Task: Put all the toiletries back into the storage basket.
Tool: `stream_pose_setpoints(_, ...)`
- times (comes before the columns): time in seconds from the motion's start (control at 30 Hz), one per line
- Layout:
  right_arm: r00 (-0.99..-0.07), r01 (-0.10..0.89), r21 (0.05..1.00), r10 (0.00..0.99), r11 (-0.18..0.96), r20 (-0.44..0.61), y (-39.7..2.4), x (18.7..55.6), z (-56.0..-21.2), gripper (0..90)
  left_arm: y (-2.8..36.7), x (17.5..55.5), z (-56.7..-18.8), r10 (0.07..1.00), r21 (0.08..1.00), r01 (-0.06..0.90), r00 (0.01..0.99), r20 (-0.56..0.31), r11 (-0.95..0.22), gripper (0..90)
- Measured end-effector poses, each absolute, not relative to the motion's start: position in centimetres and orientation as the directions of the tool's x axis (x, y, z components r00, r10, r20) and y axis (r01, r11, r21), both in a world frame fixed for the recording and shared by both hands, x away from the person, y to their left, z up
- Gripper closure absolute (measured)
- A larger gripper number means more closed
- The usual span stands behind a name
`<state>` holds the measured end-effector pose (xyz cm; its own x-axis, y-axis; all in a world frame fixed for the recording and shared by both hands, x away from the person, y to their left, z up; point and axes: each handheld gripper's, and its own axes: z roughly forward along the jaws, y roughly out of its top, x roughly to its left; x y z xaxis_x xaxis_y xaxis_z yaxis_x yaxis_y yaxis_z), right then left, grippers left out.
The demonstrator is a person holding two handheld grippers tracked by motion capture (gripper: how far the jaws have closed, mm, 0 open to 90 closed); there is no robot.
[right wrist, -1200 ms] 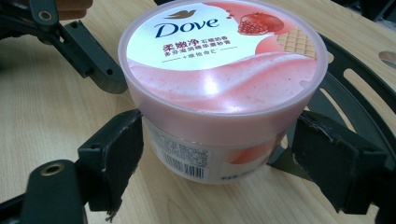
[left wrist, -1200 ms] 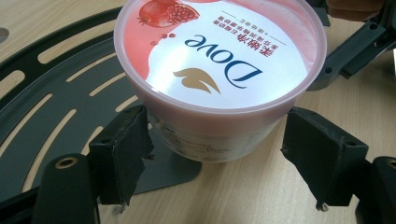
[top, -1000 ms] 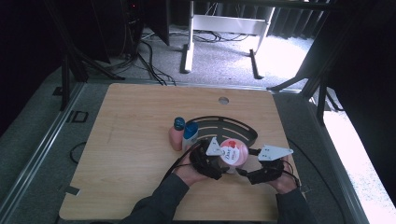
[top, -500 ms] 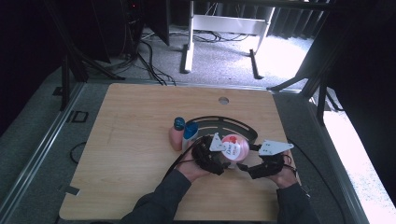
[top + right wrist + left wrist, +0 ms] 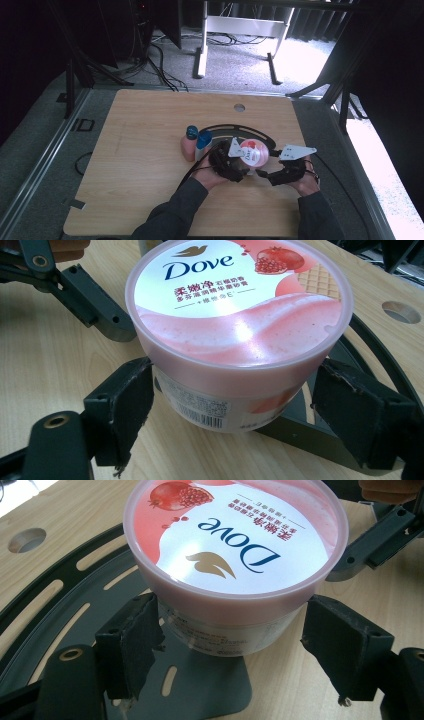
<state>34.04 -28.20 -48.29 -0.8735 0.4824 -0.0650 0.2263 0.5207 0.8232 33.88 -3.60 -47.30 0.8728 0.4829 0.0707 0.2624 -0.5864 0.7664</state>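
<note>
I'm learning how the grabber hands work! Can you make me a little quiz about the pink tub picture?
1. True or false: the Dove tub has its lid on.
2. What does the tub partly rest on? A) black curved plate B) a towel C) a bowl
3. What fruit is pictured on the lid?

Key: 1 true. 2 A. 3 pomegranate. The left gripper and right gripper both flank the tub, fingers apart, below the lid.

The tub [image 5: 235,555] is pink, its lid printed with a white patch, blue lettering and a red pomegranate. The table [image 5: 135,150] is pale wood grain; the curved plate [image 5: 75,605] is dark grey.
</note>
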Motion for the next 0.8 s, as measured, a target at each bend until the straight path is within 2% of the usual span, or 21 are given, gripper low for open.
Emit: stream_pose_setpoints(0.8,-0.867,0.252,0.817,0.496,0.519,-0.047,-29.2,36.9,-48.3,17.4,-5.2,35.9,-47.4,0.538,0.774,0.281,0.838,0.090,-0.567,23.6)
